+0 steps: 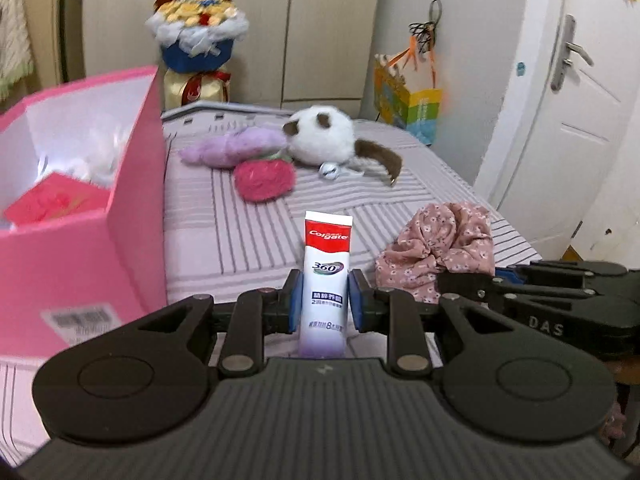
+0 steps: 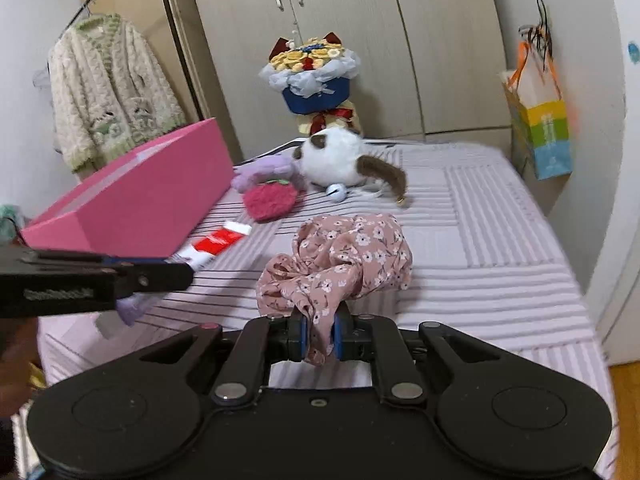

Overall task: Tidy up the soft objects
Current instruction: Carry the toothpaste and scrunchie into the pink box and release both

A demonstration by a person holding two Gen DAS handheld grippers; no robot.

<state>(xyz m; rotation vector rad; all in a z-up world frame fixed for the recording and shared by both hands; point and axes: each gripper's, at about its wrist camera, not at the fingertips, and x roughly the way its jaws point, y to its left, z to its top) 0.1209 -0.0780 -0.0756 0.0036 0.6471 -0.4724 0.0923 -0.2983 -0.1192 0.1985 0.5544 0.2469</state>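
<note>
Two grips are on at once: my left gripper [image 1: 323, 300] pinches a white, red and purple toothpaste tube [image 1: 325, 280] between its blue pads, the tube standing up out of the jaws, and my right gripper [image 2: 320, 336] is pressed tight on a fold of crumpled pink floral cloth [image 2: 340, 264], which bunches up over the striped lilac bedspread [image 2: 500, 240].

Close on my left sits an open pink cardboard box [image 1: 100, 248] with red card and white stuffing inside; its wall is just beside the left gripper. Farther up the bed lie a fuzzy magenta strawberry plush [image 1: 264, 180], a lilac plush [image 1: 236, 146] touching it, and a white-and-brown round plush cat [image 1: 324, 136] with a small silver bell [image 1: 330, 170] beside it.

Beyond the bed stand a bouquet in blue wrapping [image 2: 316, 80], grey wardrobe doors [image 2: 360, 40] and a hanging colourful paper bag [image 2: 540, 120]. A cream knitted cardigan [image 2: 108, 92] hangs at far left.
</note>
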